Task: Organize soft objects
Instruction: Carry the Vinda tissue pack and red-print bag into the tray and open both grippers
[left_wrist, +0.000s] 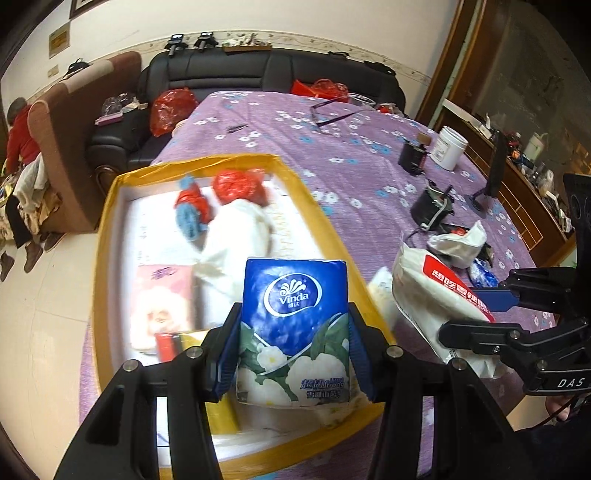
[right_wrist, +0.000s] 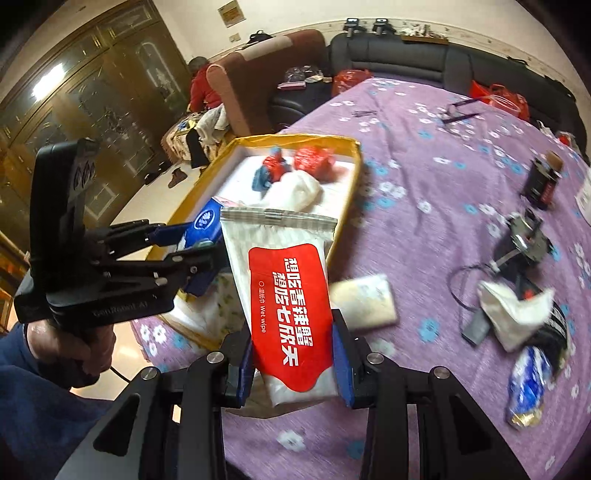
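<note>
**Tissue pack and wet wipes, one in each gripper, at the box**

We see the left gripper (left_wrist: 295, 354) clamped on a blue tissue pack (left_wrist: 295, 325), its blue pads pressing both sides of the pack. The pack is held upright above the near end of the yellow-rimmed box (left_wrist: 105, 229). Inside the box lie a red bag (left_wrist: 238, 186), a red-and-blue bundle (left_wrist: 192, 214), a white bag (left_wrist: 236, 236) and a pink pack (left_wrist: 164, 295).

The right gripper (right_wrist: 293, 365) is closed on a packet of wet wipes (right_wrist: 286, 295) with a red label, held by its lower end. The packet stands up over the box's right-hand edge and the purple flowered cloth (right_wrist: 424, 184) that covers the table.

On the cloth just right of the box lies a pale pack (right_wrist: 364, 301). Further right we see crumpled white tissue (right_wrist: 513, 314) and a blue-and-white packet (right_wrist: 526, 387), both blurred. A hand (right_wrist: 70, 343) grips the left tool's handle.
</note>
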